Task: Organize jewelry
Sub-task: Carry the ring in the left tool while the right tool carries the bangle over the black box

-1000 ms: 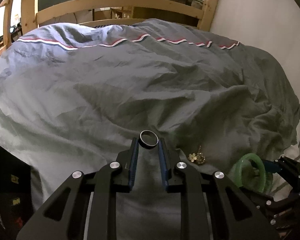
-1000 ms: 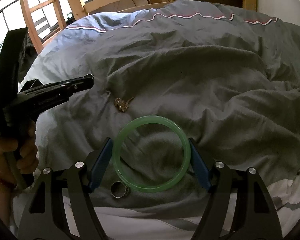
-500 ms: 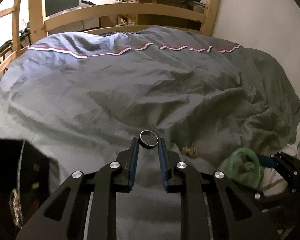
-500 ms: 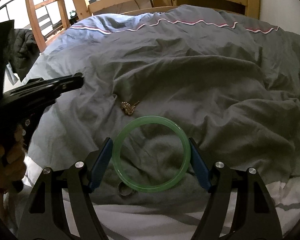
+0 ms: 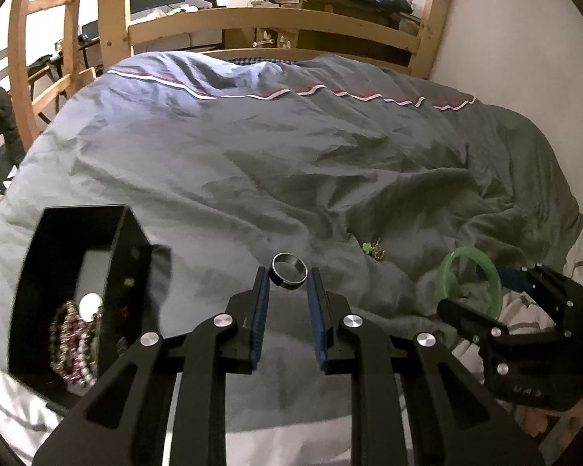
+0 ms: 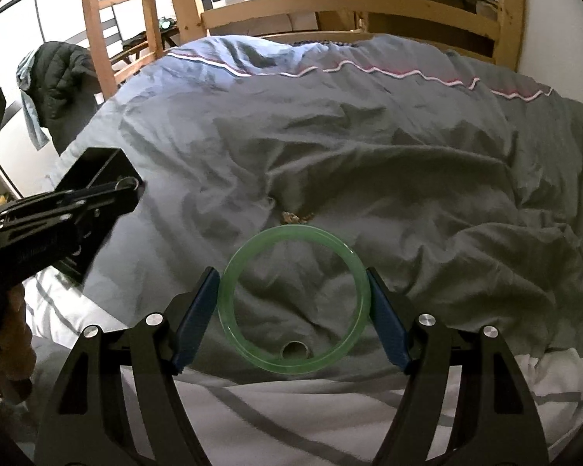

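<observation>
My left gripper [image 5: 289,272] is shut on a dark metal ring [image 5: 289,284], held above the grey duvet [image 5: 252,163]. A black jewelry box [image 5: 31,256] sits to its left, open, with beaded bracelets [image 5: 72,343] inside. My right gripper [image 6: 291,273] is shut on a green bangle [image 6: 226,303], its pads pressing the rim on both sides. Through the bangle a second ring [image 6: 294,349] lies on the duvet. A small gold trinket [image 5: 375,249] [image 6: 296,216] rests between the grippers. In the right wrist view, the left gripper [image 6: 130,184] hangs near the box [image 6: 97,167].
A wooden bed frame [image 5: 276,19] runs along the far side, with a white wall [image 5: 524,39] on the right. A dark jacket [image 6: 58,77] hangs at the far left. White sheet [image 6: 291,407] shows at the near edge. A hand [image 6: 4,341] grips the left tool.
Both grippers have lifted off the duvet with their pieces still held. The left one has swung left, bringing the black box into its view. The loose ring stays on the duvet.
</observation>
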